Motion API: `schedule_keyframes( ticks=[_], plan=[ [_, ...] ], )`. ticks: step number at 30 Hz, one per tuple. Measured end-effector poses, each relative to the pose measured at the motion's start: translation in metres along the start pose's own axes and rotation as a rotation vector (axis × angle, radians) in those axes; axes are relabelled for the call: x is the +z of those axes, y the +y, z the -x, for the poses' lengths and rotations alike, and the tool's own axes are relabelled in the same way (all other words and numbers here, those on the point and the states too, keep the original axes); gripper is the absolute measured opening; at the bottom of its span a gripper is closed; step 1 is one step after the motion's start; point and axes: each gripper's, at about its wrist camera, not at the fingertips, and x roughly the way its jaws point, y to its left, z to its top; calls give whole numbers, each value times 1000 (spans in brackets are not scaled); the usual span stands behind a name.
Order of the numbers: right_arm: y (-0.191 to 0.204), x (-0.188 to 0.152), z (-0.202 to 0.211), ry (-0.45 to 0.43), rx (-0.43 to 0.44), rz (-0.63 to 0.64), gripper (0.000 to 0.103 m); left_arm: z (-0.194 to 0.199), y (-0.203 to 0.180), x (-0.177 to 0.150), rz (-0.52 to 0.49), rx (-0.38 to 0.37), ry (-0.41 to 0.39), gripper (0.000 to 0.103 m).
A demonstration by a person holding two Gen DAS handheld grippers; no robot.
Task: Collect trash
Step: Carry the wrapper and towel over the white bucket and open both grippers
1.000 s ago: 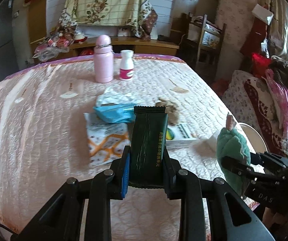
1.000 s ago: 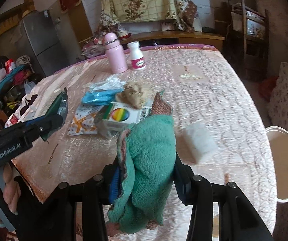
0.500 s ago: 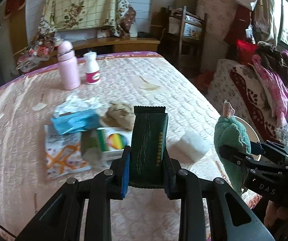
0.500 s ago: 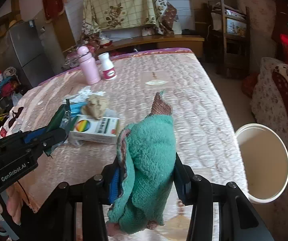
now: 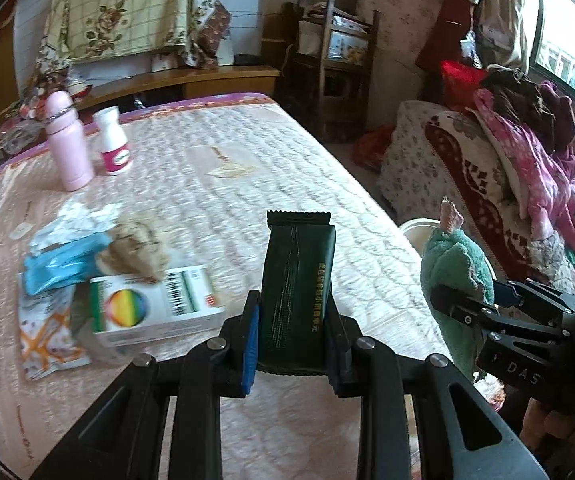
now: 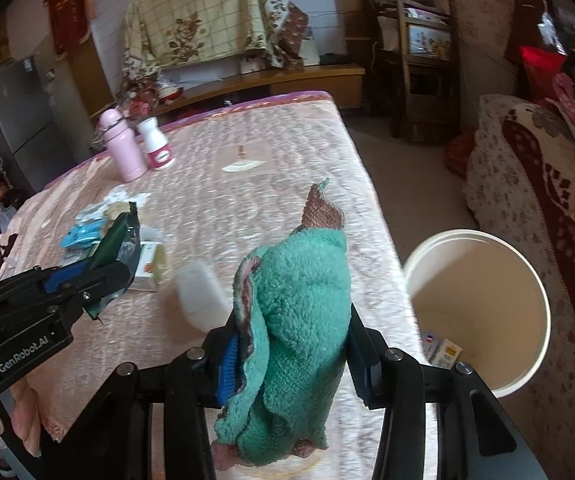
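Note:
My left gripper is shut on a dark green snack wrapper, held upright above the bed's near edge; it also shows in the right wrist view. My right gripper is shut on a green fuzzy cloth, which shows in the left wrist view at the right. A cream trash bin stands on the floor right of the bed, with small packets at its bottom. Its rim peeks out behind the cloth.
On the quilted bed lie a rainbow-printed box, a blue packet, a patterned packet, crumpled tissue, a brown wad and a white wad. A pink bottle and white bottle stand at the back. A covered sofa is at the right.
Both grippers have swung to the right with their loads still held. The trash bin has come further into the right wrist view, and the bed's litter has shifted left.

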Motion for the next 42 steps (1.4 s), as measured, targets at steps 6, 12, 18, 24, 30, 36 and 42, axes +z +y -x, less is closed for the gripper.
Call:
schedule_keyframes(
  ticks=[6,12,18,24,30,36,42],
  plan=[
    [-37,1,1,-2,-56,-41,48,-17,-29,10,-29,-55,15,29],
    [-82,4,0,-1,-126,-81,48,-38,-64,21,-56,-119,36,29],
    [-132,7,-11,19,-204,-138,49,-65,-102,34,-71,-198,67,29],
    [-181,0,-23,43,-260,-212,50,-92,-134,42,-90,-243,89,29],
    [-207,-6,-34,36,-282,-284,60,-112,-154,48,-100,-277,103,60],
    [-220,-7,-34,10,-315,-315,75,-113,-152,51,-79,-270,80,73],
    [-218,-10,-34,19,-304,-322,75,-104,-136,45,-85,-219,71,73]
  ],
)
